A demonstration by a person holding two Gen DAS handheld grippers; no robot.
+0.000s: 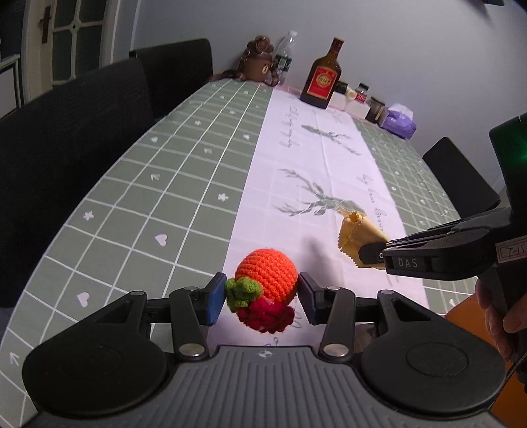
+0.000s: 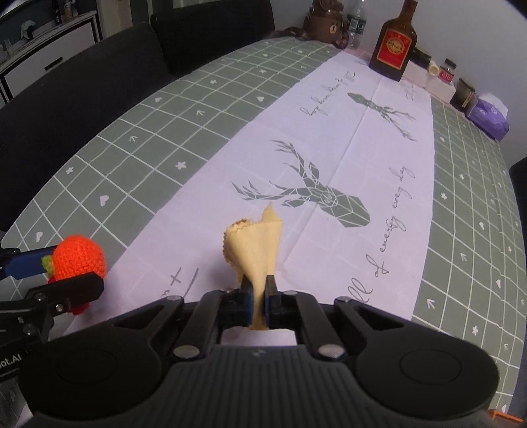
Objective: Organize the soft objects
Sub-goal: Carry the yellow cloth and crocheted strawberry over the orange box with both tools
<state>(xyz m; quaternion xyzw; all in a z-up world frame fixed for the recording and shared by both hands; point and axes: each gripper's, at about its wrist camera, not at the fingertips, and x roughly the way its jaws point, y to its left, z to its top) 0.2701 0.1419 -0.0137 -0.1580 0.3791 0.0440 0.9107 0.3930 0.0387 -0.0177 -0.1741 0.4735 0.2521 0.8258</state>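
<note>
Both are lifted clear of the worktop (image 2: 164, 138) for sorting: left gripper (image 1: 262, 298) fingers close on the crochet fruit (image 1: 266, 275), right gripper (image 2: 259, 304) fingers pinch the yellow cloth (image 2: 257, 243) tight

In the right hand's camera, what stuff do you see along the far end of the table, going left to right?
Brown bear toy → water bottle → big brown bottle with red label → white boxes → dark jar → purple tissue pack.

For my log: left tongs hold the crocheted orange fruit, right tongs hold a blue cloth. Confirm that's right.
Not quite: the cloth pinched in the right tongs is pale yellow, not blue, as the right wrist view shows. The left tongs do hold the crocheted orange fruit.
</note>
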